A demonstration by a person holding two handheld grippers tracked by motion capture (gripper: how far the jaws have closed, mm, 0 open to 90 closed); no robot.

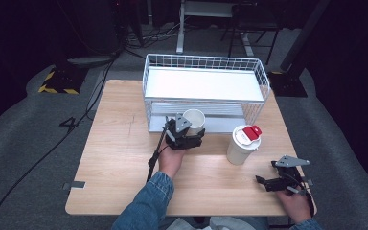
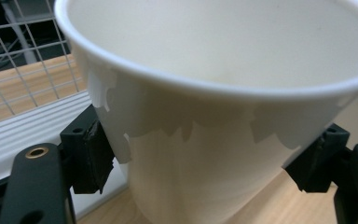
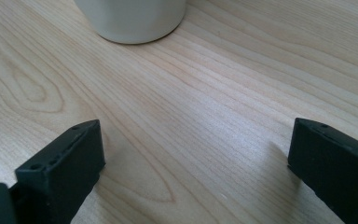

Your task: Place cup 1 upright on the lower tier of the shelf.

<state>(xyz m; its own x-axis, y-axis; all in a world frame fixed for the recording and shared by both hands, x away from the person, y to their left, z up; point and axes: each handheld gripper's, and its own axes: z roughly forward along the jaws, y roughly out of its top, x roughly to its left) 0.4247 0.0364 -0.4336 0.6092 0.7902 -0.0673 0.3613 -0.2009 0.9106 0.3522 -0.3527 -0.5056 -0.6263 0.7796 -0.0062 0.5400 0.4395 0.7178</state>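
An open white paper cup (image 1: 194, 120) stands in front of the white wire rack (image 1: 206, 84), and my left gripper (image 1: 191, 132) is shut on it. In the left gripper view the black pads (image 2: 93, 154) press on both sides of the cup (image 2: 223, 121) below its rim. A second white cup (image 1: 242, 145) with a white lid and a red tab stands to the right on the wooden table (image 1: 120, 153). My right gripper (image 1: 262, 181) rests near the front right corner, open, with bare wood between its jaws (image 3: 196, 154). The base of a white cup (image 3: 130, 21) lies ahead of it.
The wire rack has two white shelves and takes up the far middle of the table. A cable trails from the left gripper along the forearm. Grey carpet, a cable and a yellow-black striped block (image 1: 57, 82) lie beyond the table's left edge.
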